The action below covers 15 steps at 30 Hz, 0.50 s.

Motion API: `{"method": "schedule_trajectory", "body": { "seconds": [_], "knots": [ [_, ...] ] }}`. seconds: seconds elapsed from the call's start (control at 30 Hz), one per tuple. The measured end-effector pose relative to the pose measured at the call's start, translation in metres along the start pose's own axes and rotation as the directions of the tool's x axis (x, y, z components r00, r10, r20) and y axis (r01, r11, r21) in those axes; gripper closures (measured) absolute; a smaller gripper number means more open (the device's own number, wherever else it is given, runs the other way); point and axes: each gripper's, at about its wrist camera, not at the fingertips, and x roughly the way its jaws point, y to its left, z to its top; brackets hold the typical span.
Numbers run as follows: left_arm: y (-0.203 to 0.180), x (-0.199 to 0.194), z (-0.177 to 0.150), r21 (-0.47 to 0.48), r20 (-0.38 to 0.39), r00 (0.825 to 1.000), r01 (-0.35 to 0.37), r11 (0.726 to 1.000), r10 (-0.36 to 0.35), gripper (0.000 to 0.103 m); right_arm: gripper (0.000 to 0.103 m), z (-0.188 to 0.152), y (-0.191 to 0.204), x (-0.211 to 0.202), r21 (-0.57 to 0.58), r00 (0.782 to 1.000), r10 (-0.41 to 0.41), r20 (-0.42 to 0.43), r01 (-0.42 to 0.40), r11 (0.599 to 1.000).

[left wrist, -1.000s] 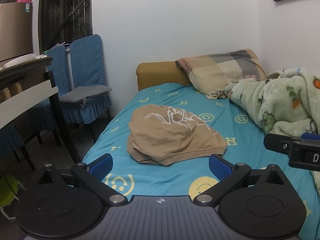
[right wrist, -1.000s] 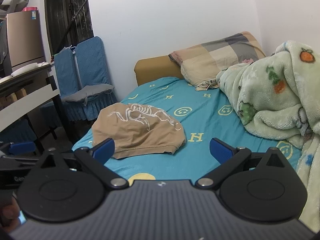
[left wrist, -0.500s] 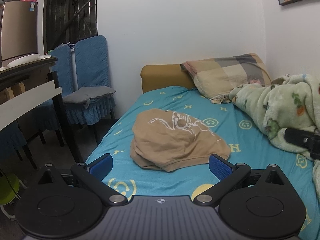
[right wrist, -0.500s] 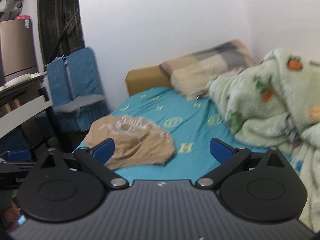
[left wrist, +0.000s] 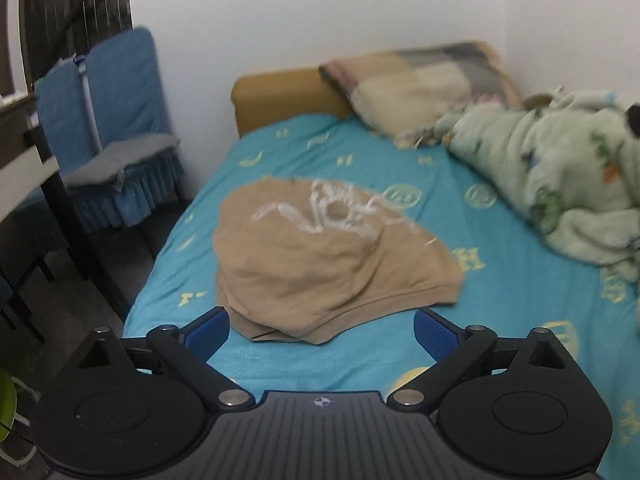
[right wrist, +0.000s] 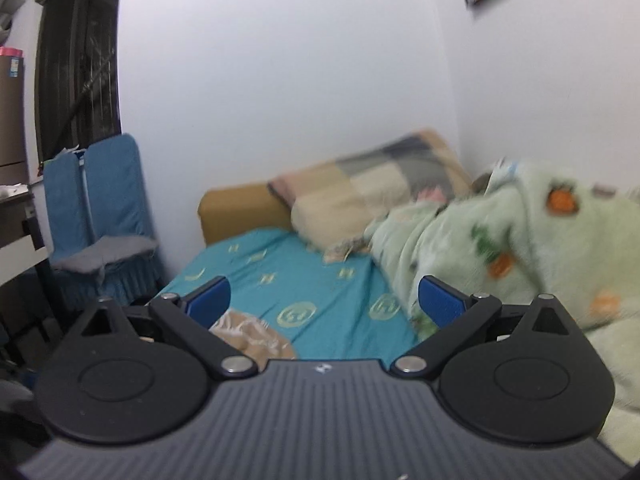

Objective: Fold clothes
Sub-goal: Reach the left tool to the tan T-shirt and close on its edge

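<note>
The left black hand-held gripper with blue finger pads (left wrist: pixel 322 330) hovers above the near end of a bed, its jaws spread wide and holding nothing. Just beyond its fingertips lies a crumpled tan garment with a white printed design (left wrist: pixel 328 256), resting in a loose heap on the turquoise bedsheet patterned with yellow symbols (left wrist: pixel 516 292), towards the bed's left edge. The right black hand-held gripper with blue finger pads (right wrist: pixel 324 300) is also wide open and empty, raised higher and aimed at the head of the bed; only a corner of the garment shows under its left finger. A plaid pillow (left wrist: pixel 420 84) leans on the mustard headboard (left wrist: pixel 280 96). A pale green fleece blanket (left wrist: pixel 560 176) is bunched along the right side. Blue-covered chairs (left wrist: pixel 116 128) stand left of the bed.
</note>
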Motion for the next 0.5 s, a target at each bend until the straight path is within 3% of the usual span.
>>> {"method": "schedule_trajectory", "body": {
  "seconds": [0.1, 0.33, 0.43, 0.5],
  "knots": [
    [0.010, 0.044, -0.010, -0.022, -0.052, 0.999, -0.006, 1.000, 0.005, 0.013, 0.021, -0.015, -0.001, 0.025, 0.039, 0.997, 0.017, -0.078, -0.014, 0.999],
    [0.022, 0.120, -0.019, 0.024, -0.108, 0.994, 0.028, 0.999, -0.026, 0.023, 0.021, -0.067, 0.004, 0.083, 0.057, 0.966, 0.043, -0.255, -0.029, 0.998],
    [0.029, 0.140, -0.021, -0.022, -0.122, 0.990, 0.062, 0.998, -0.064, 0.029, 0.021, -0.084, 0.010, 0.103, 0.036, 0.952, 0.054, -0.301, -0.045, 0.998],
    [0.042, 0.139, -0.017, -0.105, -0.091, 0.991, 0.089, 0.991, -0.098, 0.048, 0.021, -0.096, 0.014, 0.117, 0.022, 0.942, 0.061, -0.331, -0.056, 0.998]
  ]
}}
